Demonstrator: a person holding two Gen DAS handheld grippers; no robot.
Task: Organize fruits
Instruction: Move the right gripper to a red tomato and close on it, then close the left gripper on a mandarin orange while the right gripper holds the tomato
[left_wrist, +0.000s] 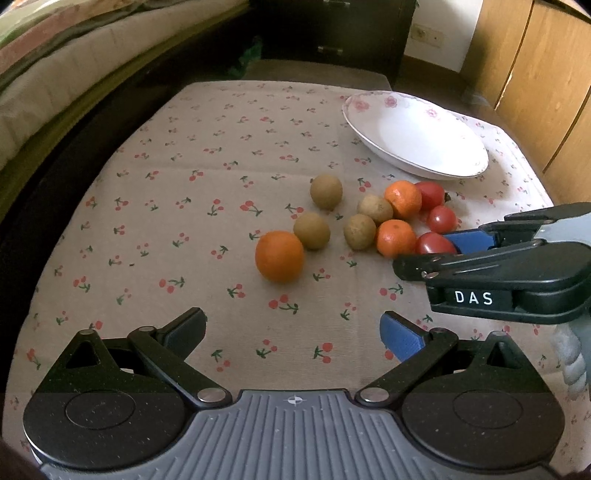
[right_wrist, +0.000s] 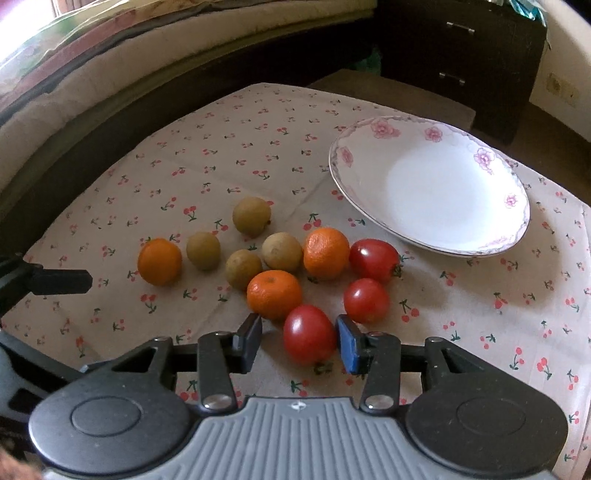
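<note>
Fruit lies loose on the cherry-print cloth (right_wrist: 258, 155): three mandarins, several brown-green longans and three red tomatoes. My right gripper (right_wrist: 299, 341) is open around the nearest tomato (right_wrist: 309, 334); there is a gap on the left side and the blue pad is close to the tomato on the right. It also shows in the left wrist view (left_wrist: 436, 251). My left gripper (left_wrist: 293, 332) is open and empty, hovering short of the lone mandarin (left_wrist: 279, 256), which also shows in the right wrist view (right_wrist: 159, 261). A white floral plate (right_wrist: 432, 184) stands empty at the back right.
A second tomato (right_wrist: 366, 300) and a mandarin (right_wrist: 274, 293) lie just beyond my right fingertips. A bed (right_wrist: 92, 74) runs along the left, a dark drawer cabinet (right_wrist: 461, 48) stands behind, and wooden panels (left_wrist: 535, 92) lie to the right.
</note>
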